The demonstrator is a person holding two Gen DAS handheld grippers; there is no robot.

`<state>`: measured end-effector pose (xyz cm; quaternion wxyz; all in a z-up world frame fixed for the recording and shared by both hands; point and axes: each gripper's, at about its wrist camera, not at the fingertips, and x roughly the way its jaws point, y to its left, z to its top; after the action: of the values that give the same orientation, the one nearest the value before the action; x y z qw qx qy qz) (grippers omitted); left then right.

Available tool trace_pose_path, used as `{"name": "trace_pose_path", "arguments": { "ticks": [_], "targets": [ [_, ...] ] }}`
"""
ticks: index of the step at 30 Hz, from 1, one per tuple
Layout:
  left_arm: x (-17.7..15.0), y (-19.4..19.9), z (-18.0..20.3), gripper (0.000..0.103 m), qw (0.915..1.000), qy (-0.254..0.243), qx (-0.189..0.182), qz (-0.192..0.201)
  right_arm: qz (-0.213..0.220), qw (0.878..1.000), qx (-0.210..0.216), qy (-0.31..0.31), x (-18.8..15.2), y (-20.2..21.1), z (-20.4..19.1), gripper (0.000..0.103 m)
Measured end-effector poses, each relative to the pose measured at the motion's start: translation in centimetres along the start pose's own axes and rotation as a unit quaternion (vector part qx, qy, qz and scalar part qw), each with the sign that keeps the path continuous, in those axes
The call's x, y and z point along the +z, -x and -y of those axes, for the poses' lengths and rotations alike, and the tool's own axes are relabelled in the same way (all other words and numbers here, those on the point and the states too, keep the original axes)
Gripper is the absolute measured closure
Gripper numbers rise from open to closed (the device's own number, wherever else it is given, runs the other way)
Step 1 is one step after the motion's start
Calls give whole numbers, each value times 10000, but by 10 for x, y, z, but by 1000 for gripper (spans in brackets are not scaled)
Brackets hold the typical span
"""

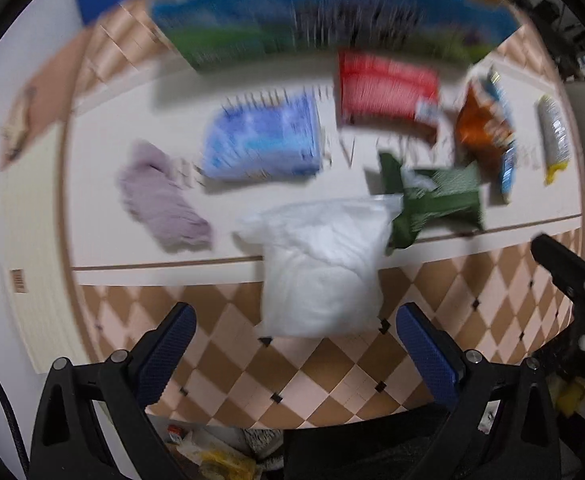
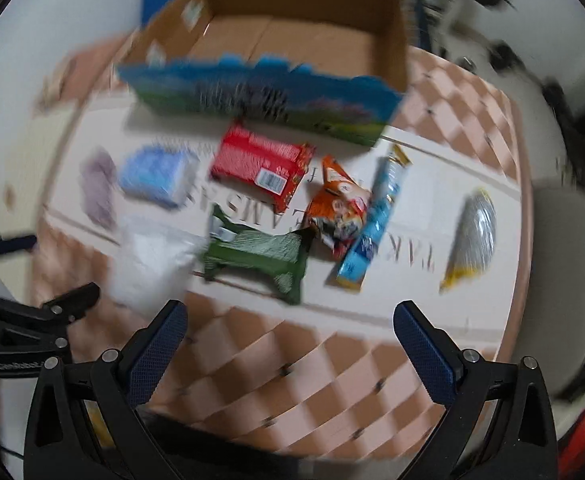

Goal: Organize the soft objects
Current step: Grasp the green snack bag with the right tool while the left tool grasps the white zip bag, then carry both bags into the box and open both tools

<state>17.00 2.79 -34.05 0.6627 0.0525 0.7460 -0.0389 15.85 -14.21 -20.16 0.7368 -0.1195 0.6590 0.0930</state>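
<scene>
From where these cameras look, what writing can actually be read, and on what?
"TAK": upside-down lettering on the table, right end; the rest is covered or smeared.
Left gripper: an imprint, too blurred to read.
Red packet: a barcode label, digits unreadable.
Cardboard box: dark print, blurred.

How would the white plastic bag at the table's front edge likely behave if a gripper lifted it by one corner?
The white plastic bag looks puffy and rounded, so it probably holds soft filling and would sag rather than stay flat. Its thin film looks smooth, so blue pads may slip unless they pinch a fold. It already droops over the table edge, suggesting that a light push could drop it.
</scene>
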Motion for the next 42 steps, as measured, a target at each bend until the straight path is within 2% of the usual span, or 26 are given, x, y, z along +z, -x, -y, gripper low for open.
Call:
{"name": "trace_pose_path", "arguments": {
  "ticks": [2, 7, 11, 12, 14, 15, 17, 19, 21, 22, 23, 24, 26, 27, 29, 32, 35, 37, 39, 40, 42],
  "targets": [
    [4, -19, -6, 1, 9997, 146, -105, -189, -132, 9962, -310, 801, 10, -32, -15, 0],
    [-9, -32, -26, 1, 9981, 551, -100, -245, -445, 9742, -234, 2198, 21, -83, -45, 1],
    [-25, -35, -38, 1, 9964, 802, 37, -254, -450, 9507, -352, 3049, 28, -113, -73, 7],
    [-28, -35, -40, 1, 9959, 855, 85, -266, -427, 9466, -338, 3177, 30, -119, -78, 10],
    [-34, -36, -46, 1, 9947, 986, 134, -267, -488, 9437, -306, 3259, 31, -132, -87, 30],
    [-36, -38, -48, 1, 9937, 1087, 111, -261, -576, 9446, -279, 3220, 31, -138, -90, 37],
    [-39, -38, -54, 1, 9919, 1246, -27, -251, -749, 9530, -179, 2931, 30, -148, -90, 63],
    [-40, -35, -56, 1, 9904, 1351, -171, -221, -899, 9669, -135, 2386, 28, -154, -84, 65],
    [-35, -31, -54, 1, 9897, 1387, -294, -209, -1228, 9827, 29, 1383, 24, -157, -64, 66],
    [-32, -32, -52, 1, 9894, 1382, -390, -225, -1487, 9857, 101, 789, 20, -161, -51, 66],
    [-29, -33, -49, 1, 9890, 1380, -471, -247, -1837, 9827, 219, 122, 13, -167, -35, 66],
    [-24, -35, -45, 1, 9887, 1364, -558, -280, -2059, 9762, 541, -412, 5, -172, -23, 66],
    [-14, -43, -38, 1, 9884, 1314, -665, -371, -2007, 9718, 862, -886, -4, -173, -10, 65],
    [-9, -47, -33, 1, 9885, 1285, -664, -439, -1954, 9720, 850, -993, -8, -173, -6, 64],
    [0, -60, -27, 1, 9885, 1246, -648, -557, -1891, 9697, 926, -1238, -13, -174, 1, 52],
    [10, -80, -18, 1, 9863, 1291, -662, -785, -1831, 9662, 1118, -1431, -25, -180, -4, 48],
    [10, -92, -20, 14, 9822, 1463, -787, -873, -1791, 9683, 1045, -1392, -29, -177, 0, 48],
    [8, -88, -21, 21, 9828, 1520, -725, -762, -1878, 9656, 1064, -1451, -37, -170, 12, 48],
    [5, -74, -16, 30, 9832, 1592, -625, -637, -1978, 9630, 1085, -1473, -44, -178, 8, 54],
    [4, -67, -16, 31, 9835, 1613, -579, -581, -2002, 9631, 1068, -1449, -50, -181, 6, 64],
    [1, -44, -20, 32, 9851, 1622, -436, -378, -1890, 9662, 998, -1442, -55, -182, 6, 66]
  ]
}}
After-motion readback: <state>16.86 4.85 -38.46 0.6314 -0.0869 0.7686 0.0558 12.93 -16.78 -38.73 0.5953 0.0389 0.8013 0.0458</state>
